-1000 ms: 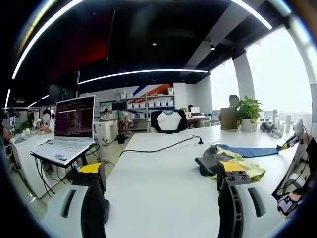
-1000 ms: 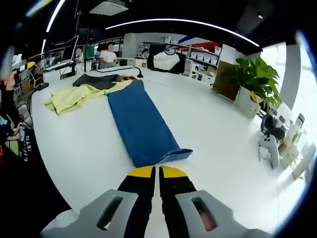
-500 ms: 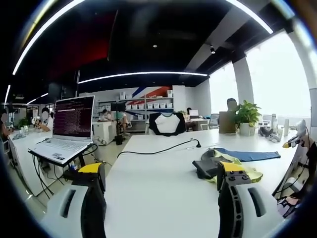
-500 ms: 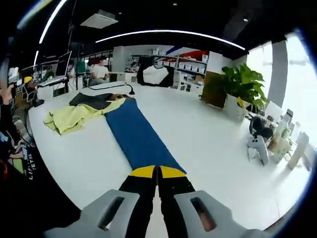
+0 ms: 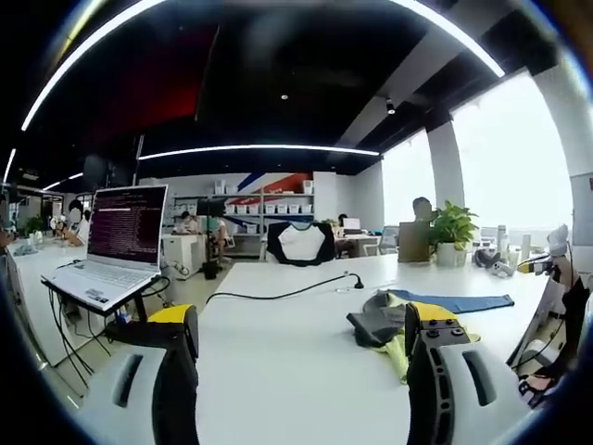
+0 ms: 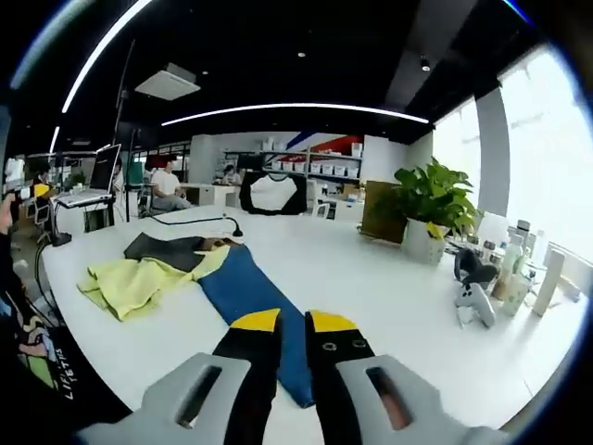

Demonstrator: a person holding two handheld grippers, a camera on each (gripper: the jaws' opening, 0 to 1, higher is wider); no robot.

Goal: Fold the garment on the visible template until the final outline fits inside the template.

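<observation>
The garment lies in a heap on the white table [image 6: 371, 278]: a long blue strip [image 6: 246, 287], crumpled yellow cloth [image 6: 130, 283] and a dark part [image 6: 167, 246]. My right gripper [image 6: 294, 322] hovers over the near end of the blue strip, its yellow-tipped jaws a narrow gap apart with blue cloth showing below them. In the left gripper view the same heap, blue strip [image 5: 454, 301] and dark part [image 5: 375, 324], sits right of my left gripper [image 5: 301, 324], which is wide open over bare table. The right gripper [image 5: 547, 273] shows at the right edge, just beyond the strip's end.
An open laptop [image 5: 116, 246] stands on a side stand at the left. A black cable [image 5: 278, 292] runs across the table's far side. A potted plant [image 6: 422, 199], a white controller [image 6: 473, 301] and bottles crowd the right end. A person's dark clothing [image 6: 37, 371] is at the left.
The right gripper view has tilted up and moved over the end of the blue strip. Its jaws, touching before, now stand slightly apart. The left gripper view has barely shifted.
</observation>
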